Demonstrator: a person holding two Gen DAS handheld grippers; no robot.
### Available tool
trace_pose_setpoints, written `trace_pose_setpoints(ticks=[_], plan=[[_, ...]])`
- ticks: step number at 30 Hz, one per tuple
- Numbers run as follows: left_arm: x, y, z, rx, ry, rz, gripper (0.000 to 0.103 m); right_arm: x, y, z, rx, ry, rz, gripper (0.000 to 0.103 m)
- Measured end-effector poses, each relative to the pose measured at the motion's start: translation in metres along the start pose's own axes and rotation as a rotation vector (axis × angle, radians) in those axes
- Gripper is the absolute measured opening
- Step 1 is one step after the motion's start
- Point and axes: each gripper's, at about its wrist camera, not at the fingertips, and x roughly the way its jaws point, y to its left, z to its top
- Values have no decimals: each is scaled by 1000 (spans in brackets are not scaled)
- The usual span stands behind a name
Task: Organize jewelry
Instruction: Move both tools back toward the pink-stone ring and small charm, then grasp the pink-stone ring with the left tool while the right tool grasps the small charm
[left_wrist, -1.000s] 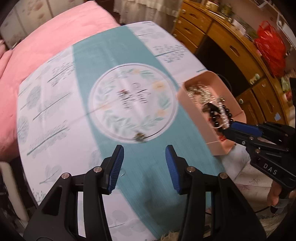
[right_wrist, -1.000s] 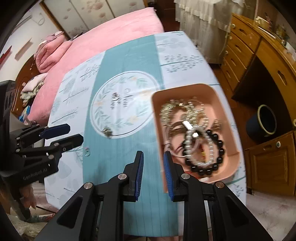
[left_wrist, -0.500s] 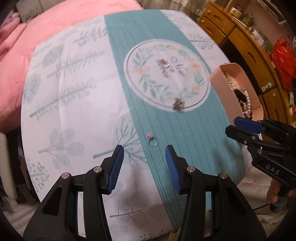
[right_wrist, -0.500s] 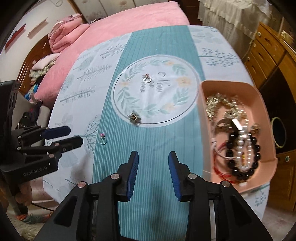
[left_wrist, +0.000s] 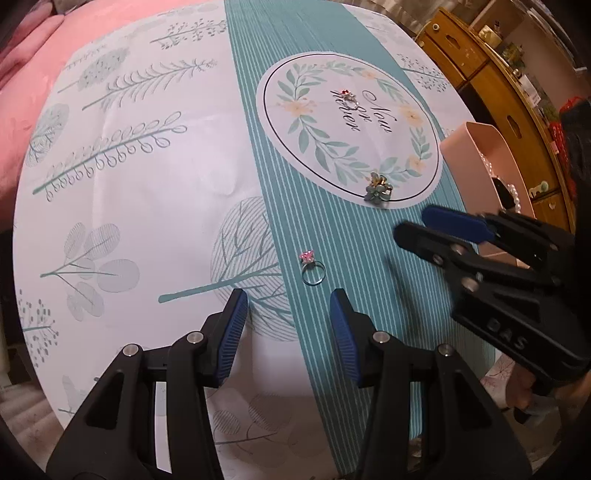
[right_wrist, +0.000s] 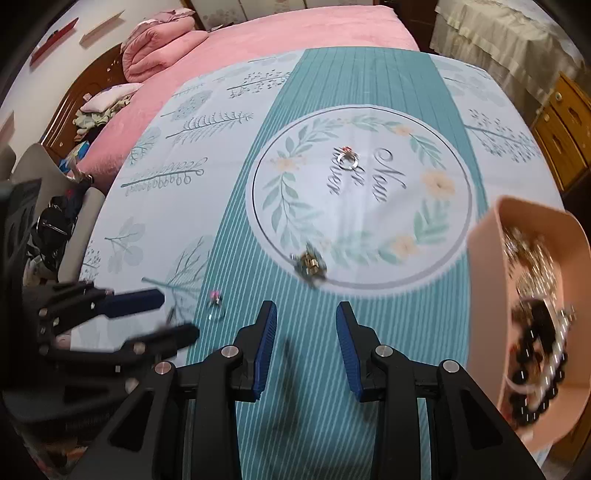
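A silver ring with a pink stone (left_wrist: 312, 266) lies on the teal stripe just ahead of my open, empty left gripper (left_wrist: 288, 321); it also shows in the right wrist view (right_wrist: 215, 303). A blue flower ring (left_wrist: 377, 188) (right_wrist: 309, 264) lies on the printed circle's near edge. A red-stone ring (left_wrist: 350, 96) (right_wrist: 349, 158) lies inside the circle. A pink tray (left_wrist: 480, 147) (right_wrist: 487, 258) at the right holds bead bracelets and chains. My right gripper (right_wrist: 304, 325) is open and empty, short of the flower ring.
The table wears a teal and white leaf-print cloth (left_wrist: 147, 184). A pink bed (right_wrist: 295, 29) lies beyond it. Wooden drawers (left_wrist: 498, 81) stand to the right. The right gripper also shows in the left wrist view (left_wrist: 417, 225), and the left one in the right wrist view (right_wrist: 173, 317).
Both grippers moved left, away from the tray, and lower over the cloth. The right jaws opened wider. The pink-stone ring now lies just ahead of the left gripper.
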Motion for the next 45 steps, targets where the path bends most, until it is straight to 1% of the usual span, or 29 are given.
trace_pose_setpoints(ticks=[3, 6, 7, 9, 11, 15, 21, 23, 25, 32, 34, 36, 38, 42, 45], plan=[[4, 4, 2, -27, 0, 0, 44, 14, 5, 13, -21, -11, -6, 34], [5, 7, 4, -53, -5, -8, 44, 27, 6, 24, -33, -4, -15, 33], [5, 7, 5, -59, -6, -11, 44, 31, 6, 26, -40, -3, -18, 30], [5, 8, 6, -65, -7, -17, 44, 34, 9, 30, -70, -12, -37, 22], [4, 6, 7, -68, -9, -20, 44, 35, 12, 31, -102, -19, -67, 17], [5, 1, 9, -71, -12, -29, 44, 36, 11, 29, -105, -12, -64, 17], [12, -6, 15, -96, -7, -14, 43, 27, -5, 26, -52, -14, -56, 17], [14, -9, 17, -116, -6, 3, 38, 21, -11, 23, -41, -17, -56, 17], [16, -11, 19, -129, 7, 19, 28, 17, -16, 21, -34, -20, -52, 17], [23, -22, 28, -161, 30, 66, 20, 6, -27, 8, -10, -24, -44, 17], [25, -26, 30, -170, 45, 58, 19, 3, -30, 5, 0, -27, -36, 17], [26, -28, 31, -171, 52, 65, 18, 2, -32, 3, 3, -28, -33, 17], [28, -31, 32, -172, 57, 75, 15, 1, -34, 1, 3, -27, -25, 17], [29, -34, 34, -177, 59, 92, 11, -3, -36, -1, 8, -30, -12, 17], [29, -32, 33, -177, 60, 92, 10, -7, -37, -3, 6, -35, -5, 17]])
